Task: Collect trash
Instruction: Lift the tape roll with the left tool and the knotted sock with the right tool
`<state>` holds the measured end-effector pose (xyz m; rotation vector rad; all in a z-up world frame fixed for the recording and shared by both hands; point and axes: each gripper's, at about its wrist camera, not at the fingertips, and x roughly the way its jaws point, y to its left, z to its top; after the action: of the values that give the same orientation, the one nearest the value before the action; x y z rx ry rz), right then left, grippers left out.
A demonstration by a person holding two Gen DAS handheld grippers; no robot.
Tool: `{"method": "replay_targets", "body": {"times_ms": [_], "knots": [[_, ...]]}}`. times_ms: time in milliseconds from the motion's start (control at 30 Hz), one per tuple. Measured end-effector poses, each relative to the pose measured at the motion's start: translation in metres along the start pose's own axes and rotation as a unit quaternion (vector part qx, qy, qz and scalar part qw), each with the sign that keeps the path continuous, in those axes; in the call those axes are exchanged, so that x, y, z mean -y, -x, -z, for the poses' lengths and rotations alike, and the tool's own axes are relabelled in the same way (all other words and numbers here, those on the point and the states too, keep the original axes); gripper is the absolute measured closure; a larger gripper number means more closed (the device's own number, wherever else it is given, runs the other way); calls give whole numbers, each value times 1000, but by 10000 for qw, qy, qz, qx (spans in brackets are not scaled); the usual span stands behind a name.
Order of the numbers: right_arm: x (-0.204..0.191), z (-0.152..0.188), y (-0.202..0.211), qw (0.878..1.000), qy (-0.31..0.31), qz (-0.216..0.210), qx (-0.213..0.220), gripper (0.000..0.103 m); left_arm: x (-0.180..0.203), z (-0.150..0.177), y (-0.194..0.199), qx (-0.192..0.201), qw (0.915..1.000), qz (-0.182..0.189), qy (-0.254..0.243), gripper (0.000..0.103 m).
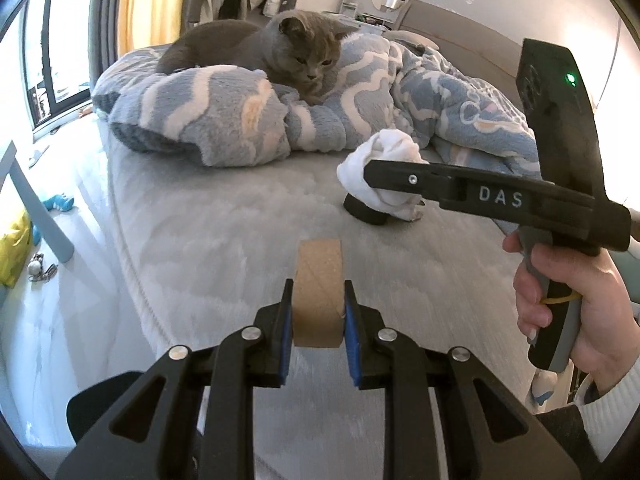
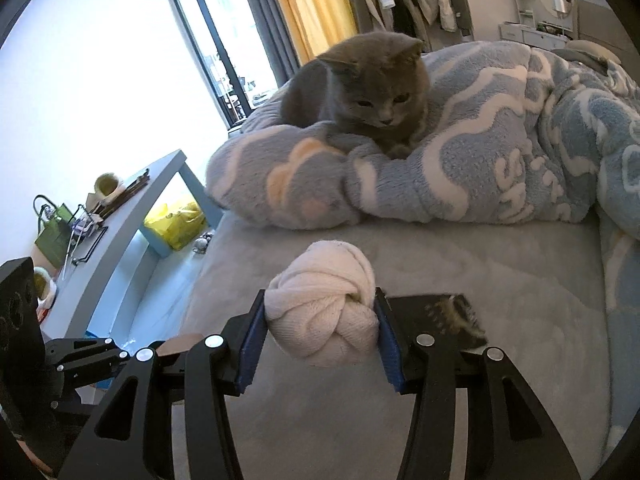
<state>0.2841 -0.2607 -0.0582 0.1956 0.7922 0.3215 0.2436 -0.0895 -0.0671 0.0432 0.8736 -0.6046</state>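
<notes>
With a cardboard roll (image 1: 317,294) clamped in the left gripper (image 1: 317,320) and a knotted white cloth ball (image 2: 324,304) pinched in the right gripper (image 2: 320,340) above the bed (image 1: 240,216), either could be dropped if bumped by the nearby cat (image 2: 360,92).

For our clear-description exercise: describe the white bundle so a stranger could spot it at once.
Find the bed with the grey cat on a blue blanket. In front of the cat, the right gripper grips a white knotted cloth ball, unlike the brown cardboard roll.
</notes>
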Motion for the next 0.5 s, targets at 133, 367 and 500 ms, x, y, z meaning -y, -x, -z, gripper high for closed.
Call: {"method": "replay_targets", "body": {"times_ms": [133,367,500], "knots": [[-14,9,7,10000,35,-77,11,52,1,12,14,37,9999,-84,91,79],[-34,23,13,9998,112,-173,-12,52,-2,32,33,35,9995,-252,167,79],[-46,30,12,9996,171,-228,-40,52,-9,43,42,13,9990,-387,219,79]]}}
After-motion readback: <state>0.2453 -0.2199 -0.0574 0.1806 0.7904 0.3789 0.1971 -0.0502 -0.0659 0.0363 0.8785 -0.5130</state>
